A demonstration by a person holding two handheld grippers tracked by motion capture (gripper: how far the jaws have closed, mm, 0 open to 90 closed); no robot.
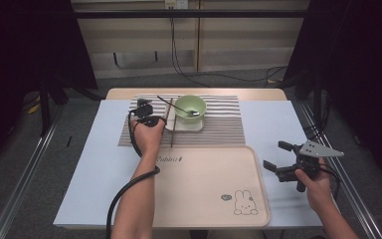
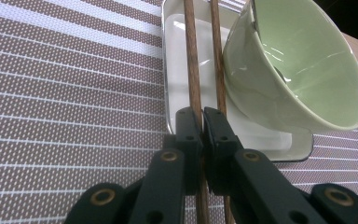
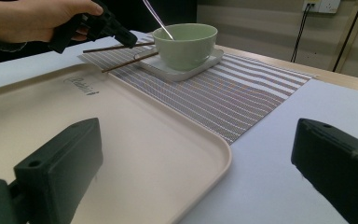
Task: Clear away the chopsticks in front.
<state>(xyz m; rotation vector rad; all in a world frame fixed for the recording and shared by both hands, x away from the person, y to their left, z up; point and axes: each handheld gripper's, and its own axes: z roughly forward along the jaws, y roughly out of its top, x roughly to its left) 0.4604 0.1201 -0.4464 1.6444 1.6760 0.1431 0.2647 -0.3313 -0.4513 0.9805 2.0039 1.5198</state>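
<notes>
Dark curtains ring your white worktop [image 1: 278, 124]. Your left gripper [image 2: 202, 114] is clamped on thin wooden chopsticks [image 2: 192, 70], apparently just one of the pair, at the white dish [image 2: 177, 51] beside the glossy green bowl [image 2: 303, 60]. Your right gripper [image 1: 278, 159] idles, jaws spread, beside the smooth beige tray [image 1: 204, 184].

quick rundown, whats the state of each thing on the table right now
left gripper: shut on one chopstick
held chopstick: gripped, one end raised
second chopstick: loose, leaning on the dish
green bowl: upright on the dish, spoon inside
spoon: resting in the bowl
white dish: flat on the striped mat
tray: bare
right gripper: open, holding nothing, beside the tray
</notes>
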